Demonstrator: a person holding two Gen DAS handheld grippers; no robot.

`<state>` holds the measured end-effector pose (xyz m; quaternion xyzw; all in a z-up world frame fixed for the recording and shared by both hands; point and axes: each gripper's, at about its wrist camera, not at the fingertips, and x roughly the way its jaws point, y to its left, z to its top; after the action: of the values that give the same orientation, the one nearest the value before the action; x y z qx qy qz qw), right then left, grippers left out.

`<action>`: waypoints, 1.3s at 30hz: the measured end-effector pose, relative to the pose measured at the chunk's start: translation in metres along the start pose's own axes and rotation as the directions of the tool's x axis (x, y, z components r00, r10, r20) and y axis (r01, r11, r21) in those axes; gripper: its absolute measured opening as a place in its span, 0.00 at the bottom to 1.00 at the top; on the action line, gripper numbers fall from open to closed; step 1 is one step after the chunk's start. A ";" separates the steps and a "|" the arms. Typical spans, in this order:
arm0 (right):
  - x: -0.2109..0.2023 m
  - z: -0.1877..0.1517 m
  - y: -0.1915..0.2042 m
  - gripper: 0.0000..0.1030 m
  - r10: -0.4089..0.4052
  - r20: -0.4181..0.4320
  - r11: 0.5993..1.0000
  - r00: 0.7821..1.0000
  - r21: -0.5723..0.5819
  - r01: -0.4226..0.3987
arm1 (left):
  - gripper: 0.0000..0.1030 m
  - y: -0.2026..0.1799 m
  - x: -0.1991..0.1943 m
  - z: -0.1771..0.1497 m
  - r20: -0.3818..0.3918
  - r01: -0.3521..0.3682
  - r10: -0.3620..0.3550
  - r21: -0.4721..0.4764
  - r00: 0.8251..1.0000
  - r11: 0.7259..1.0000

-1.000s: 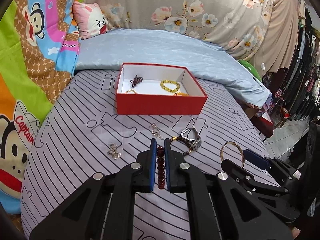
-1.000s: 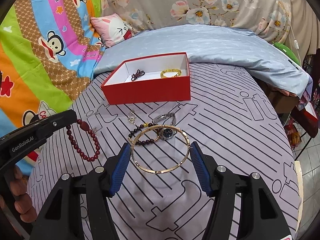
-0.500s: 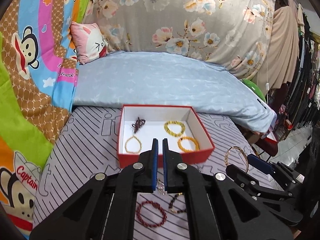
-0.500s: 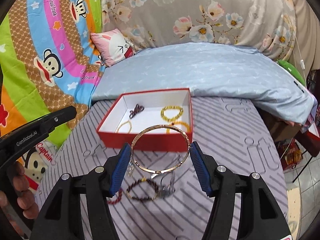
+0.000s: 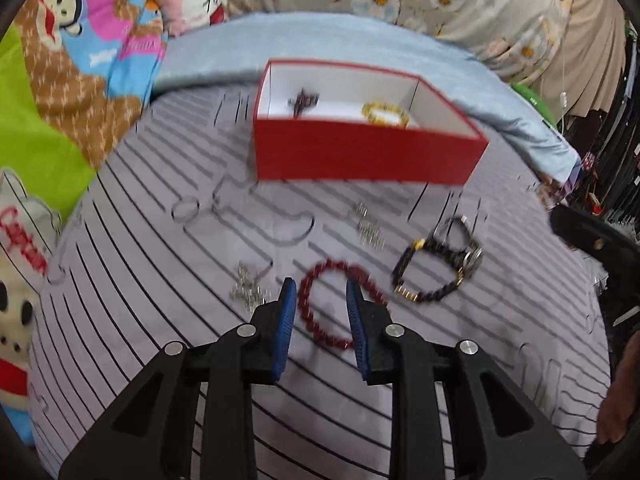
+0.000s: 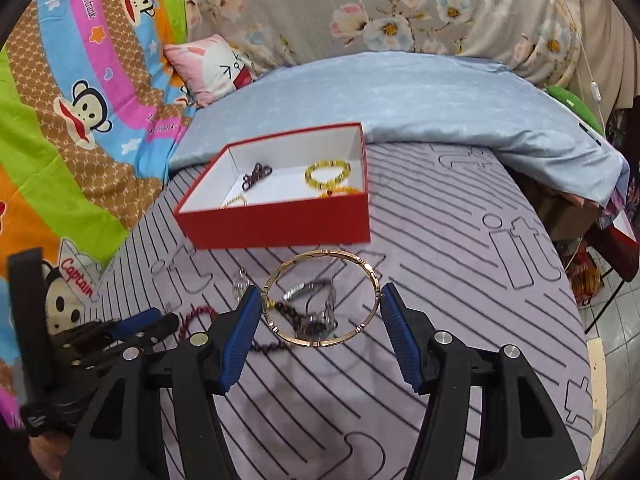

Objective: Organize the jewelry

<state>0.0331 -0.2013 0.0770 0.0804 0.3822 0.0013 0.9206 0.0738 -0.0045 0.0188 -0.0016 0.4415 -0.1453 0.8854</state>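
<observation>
My right gripper (image 6: 320, 312) pinches the gold bangle (image 6: 320, 298) by its edges only — it could slip — my left gripper (image 5: 320, 300) is opening over the red beads (image 5: 340, 304).

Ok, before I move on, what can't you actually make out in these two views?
- Left wrist view: motion blur hides detail of the silver pieces; the red bead bracelet is partly covered by the opening left gripper.
- Right wrist view: the red box front wall hides part of its contents; the gold bangle overlaps the watch.
</observation>
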 end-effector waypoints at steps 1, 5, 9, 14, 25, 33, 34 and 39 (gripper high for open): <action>0.000 -0.003 0.001 0.57 -0.003 -0.004 1.000 1.000 -0.003 0.003 | 0.24 0.001 0.004 -0.002 -0.005 -0.003 0.003 -0.001 1.000 1.000; 0.001 -0.009 0.002 0.57 0.003 -0.017 1.000 1.000 0.000 -0.003 | 0.24 -0.002 0.015 -0.004 -0.013 -0.012 0.013 0.022 1.000 1.000; 0.002 -0.009 0.004 0.57 0.005 -0.021 1.000 1.000 -0.002 -0.005 | 0.20 -0.003 0.023 -0.007 -0.008 -0.025 0.026 0.029 1.000 0.999; 0.006 -0.009 0.003 0.57 0.006 -0.027 1.000 1.000 0.003 -0.006 | 0.07 -0.004 0.024 -0.005 -0.004 -0.016 0.016 0.031 1.000 0.999; 0.002 -0.007 0.002 0.57 0.016 -0.012 1.000 1.000 0.009 -0.016 | 0.07 -0.008 -0.024 0.017 0.079 0.091 -0.090 -0.004 0.993 0.996; -0.003 0.007 0.005 0.57 0.040 0.019 0.999 0.999 0.005 -0.040 | 0.07 -0.025 -0.062 0.056 0.171 0.116 -0.123 0.049 0.978 0.992; -0.002 0.010 0.005 0.57 0.043 0.023 0.999 0.999 0.005 -0.044 | 0.07 -0.026 -0.065 0.061 0.182 0.115 -0.123 0.053 0.976 0.992; 0.003 0.035 0.010 0.57 0.062 0.051 0.998 0.997 -0.011 -0.061 | 0.07 -0.032 -0.074 0.101 0.240 0.114 -0.129 0.074 0.962 0.991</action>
<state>0.0608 -0.1964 0.1004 0.0880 0.3557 0.0293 0.9300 0.1024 -0.0287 0.1422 -0.0200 0.3235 -0.2112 0.9221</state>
